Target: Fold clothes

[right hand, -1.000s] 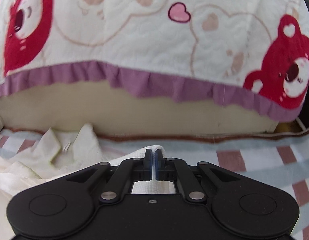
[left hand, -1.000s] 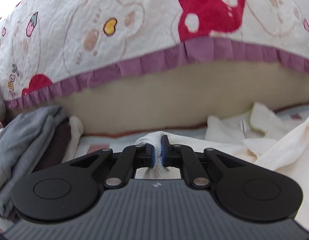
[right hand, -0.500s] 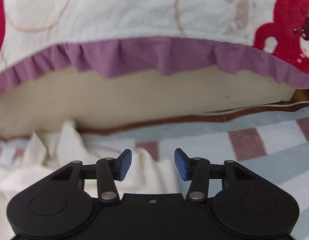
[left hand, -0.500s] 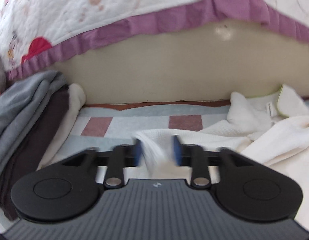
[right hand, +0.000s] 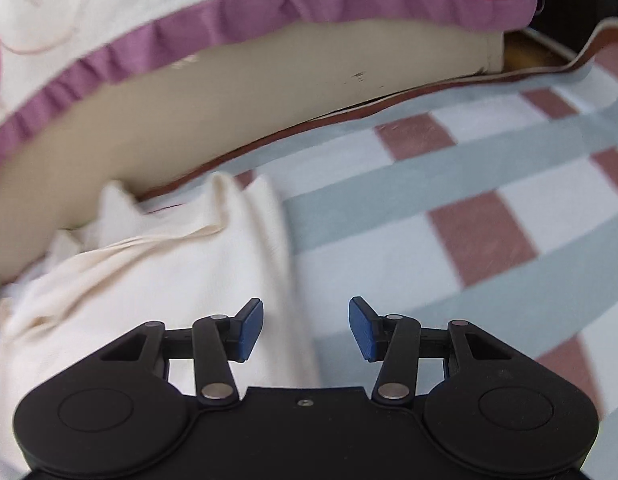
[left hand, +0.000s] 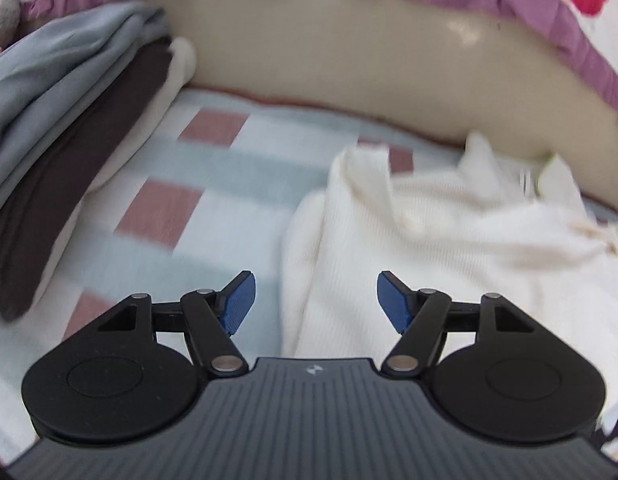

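- A checked blanket (left hand: pixel 197 184) in pale blue, white and dull red covers the surface and fills the lower part of both views.
- Behind it rises a beige padded edge (left hand: pixel 349 60), and over that hangs a white quilt with red bear prints and a purple frill (right hand: pixel 189 28).
- The cream garment (left hand: pixel 449 232) lies crumpled on the checked blanket, just in front of the beige edge. In the left wrist view it spreads from the middle to the right; in the right wrist view the same cloth (right hand: pixel 149 272) takes up the left side.
- A stack of folded clothes (left hand: pixel 69 120), grey on top, then dark brown, then cream, sits at the far left of the left wrist view, apart from the cream garment.
- The left gripper (left hand: pixel 316 300) has its blue-padded jaws spread wide and holds nothing; the garment's left edge shows in the gap beneath them.
- The right gripper (right hand: pixel 305 330) is likewise spread wide and empty-handed, with the garment's right edge beneath its left pad.
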A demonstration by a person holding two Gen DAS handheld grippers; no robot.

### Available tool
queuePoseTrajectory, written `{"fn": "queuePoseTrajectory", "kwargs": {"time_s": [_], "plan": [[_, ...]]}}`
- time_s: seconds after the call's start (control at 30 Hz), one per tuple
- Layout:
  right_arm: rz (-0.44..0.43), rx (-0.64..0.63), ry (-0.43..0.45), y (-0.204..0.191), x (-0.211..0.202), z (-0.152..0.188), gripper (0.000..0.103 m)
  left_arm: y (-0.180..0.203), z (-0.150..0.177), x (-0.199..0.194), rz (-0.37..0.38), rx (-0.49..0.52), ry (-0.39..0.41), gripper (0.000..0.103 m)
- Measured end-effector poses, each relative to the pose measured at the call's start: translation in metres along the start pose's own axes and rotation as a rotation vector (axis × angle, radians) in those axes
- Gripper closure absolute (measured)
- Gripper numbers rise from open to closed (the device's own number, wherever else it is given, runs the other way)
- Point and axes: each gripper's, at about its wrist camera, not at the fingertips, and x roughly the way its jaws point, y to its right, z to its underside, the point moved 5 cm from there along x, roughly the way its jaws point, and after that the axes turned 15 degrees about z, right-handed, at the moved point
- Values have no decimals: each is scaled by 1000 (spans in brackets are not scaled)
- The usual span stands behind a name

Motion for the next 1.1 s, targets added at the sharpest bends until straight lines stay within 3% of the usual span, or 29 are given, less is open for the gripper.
{"fn": "queuePoseTrajectory", "kwargs": {"time_s": [0.1, 0.13, 0.17, 0.23, 0.33, 0.43, 0.5, 0.53, 0.57, 0.6, 0.63, 0.67, 0.73, 0.8, 0.97, 1.1], "plan": [[-76, -5, -26, -5, -5, 13, 50, -14, 30, -18, 13, -79, -37, 36], [-76, -52, -35, -9, -5, 16, 78, -19, 43, -23, 31, -114, -44, 36], [-50, -136, -24, -17, -7, 17, 100, -24, 55, -26, 42, -144, -53, 36], [20, -253, 76, -27, -20, 13, 99, -35, 77, -30, 31, -177, -78, 36], [97, -288, 138, -24, -30, 2, 101, -38, 88, -29, 24, -157, -106, 36], [232, -342, 106, -28, -16, 5, 101, -40, 89, -25, 57, -200, -113, 36], [400, -352, 104, -30, -10, 3, 100, -41, 91, -20, 90, -238, -129, 36], [425, -321, 97, -27, -12, 0, 92, -41, 92, -17, 86, -242, -137, 36], [440, -286, 88, -23, -14, -3, 92, -39, 91, -16, 62, -226, -136, 36], [393, -215, 77, -18, -20, -6, 92, -37, 89, -14, 35, -205, -136, 36], [327, -126, 56, -10, -26, -7, 84, -34, 88, -12, -1, -175, -137, 35], [258, -36, 33, -2, -31, -8, 63, -31, 88, -10, -31, -149, -138, 35], [128, 166, -51, 10, -36, 4, 46, -29, 89, -11, -62, -124, -141, 35], [44, 331, -124, 19, -37, 20, 46, -31, 89, -16, -39, -154, -136, 35], [-51, 410, -253, -1, -25, 53, 46, -46, 95, -20, 131, -404, -154, 39], [-132, 514, -246, -7, -15, 60, 46, -50, 89, -19, 85, -323, -51, 39]]}}
